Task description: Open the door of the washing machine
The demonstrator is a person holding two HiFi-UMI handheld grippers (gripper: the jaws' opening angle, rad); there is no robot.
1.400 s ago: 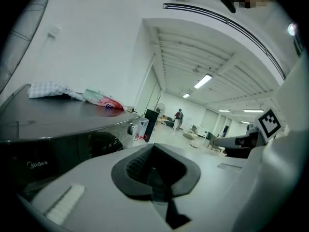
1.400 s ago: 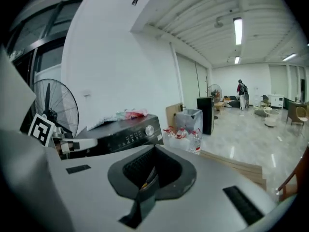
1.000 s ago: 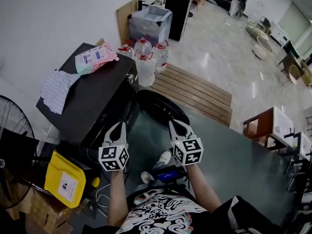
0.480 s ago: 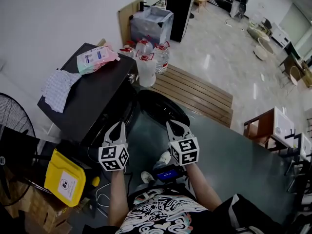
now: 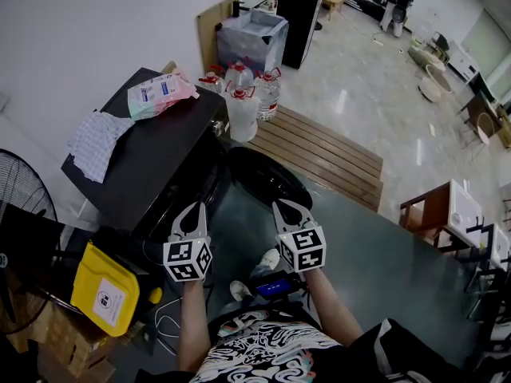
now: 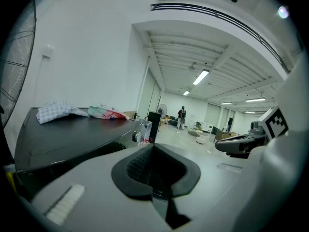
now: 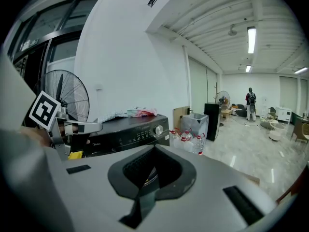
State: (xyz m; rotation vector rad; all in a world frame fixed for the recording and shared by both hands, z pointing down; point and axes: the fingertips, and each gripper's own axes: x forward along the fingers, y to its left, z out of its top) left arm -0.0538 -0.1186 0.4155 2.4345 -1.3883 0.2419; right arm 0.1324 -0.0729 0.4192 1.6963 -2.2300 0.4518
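The black washing machine (image 5: 152, 162) stands at the left of the head view. Its round dark door (image 5: 267, 178) is swung out from the front, toward the middle of the floor. My left gripper (image 5: 193, 207) hovers shut and empty just off the machine's front. My right gripper (image 5: 283, 207) is also shut and empty, close to the door's near rim without touching it. The left gripper view has the left gripper (image 6: 154, 146) level with the machine's top (image 6: 72, 134). Beyond my right gripper (image 7: 155, 146), its own view shows the control panel and knob (image 7: 158, 129).
A pink bag (image 5: 164, 94) and a checked cloth (image 5: 96, 142) lie on the machine's top. Water bottles (image 5: 247, 94) stand behind it, beside a wooden pallet (image 5: 319, 154). A yellow box (image 5: 104, 294) and a fan (image 5: 20, 198) are at the left. My shoes (image 5: 267, 260) are below the grippers.
The right gripper has rolled slightly and shifted a little left. The left gripper and the door are where they were.
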